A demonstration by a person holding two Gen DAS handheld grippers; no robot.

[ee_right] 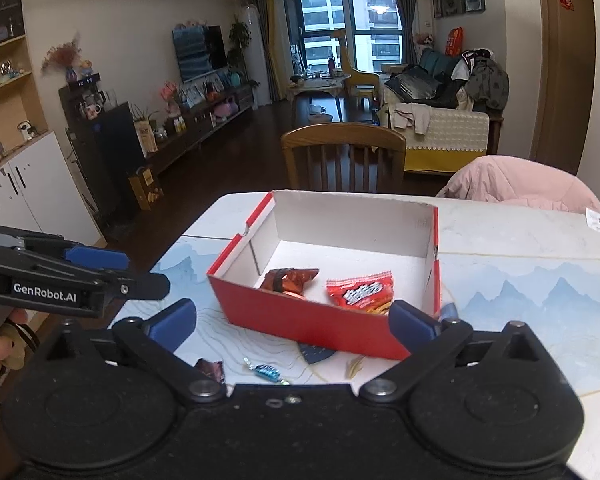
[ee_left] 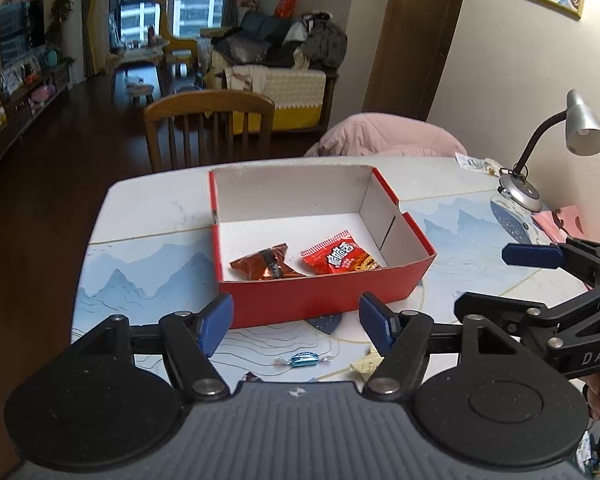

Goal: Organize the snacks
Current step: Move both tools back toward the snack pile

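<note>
A red box (ee_left: 324, 300) with a white inside stands on the table; it also shows in the right wrist view (ee_right: 300, 320). In it lie a brown packet (ee_left: 266, 266) (ee_right: 290, 278) and a red packet (ee_left: 340, 258) (ee_right: 360, 292). A blue wrapped candy (ee_left: 302, 359) (ee_right: 266, 372) lies on the table in front of the box, beside a dark wrapper (ee_right: 210, 369) and a pale snack (ee_right: 355, 367). My left gripper (ee_left: 296, 326) is open and empty just before the box. My right gripper (ee_right: 292, 320) is open and empty, to its right.
The table (ee_left: 148, 264) has a blue mountain print. A desk lamp (ee_left: 556, 148) stands at its far right with papers (ee_left: 476, 164). A wooden chair (ee_left: 208, 132) and a pink-draped chair (ee_left: 384, 136) stand behind the table. The table's left edge drops to dark floor.
</note>
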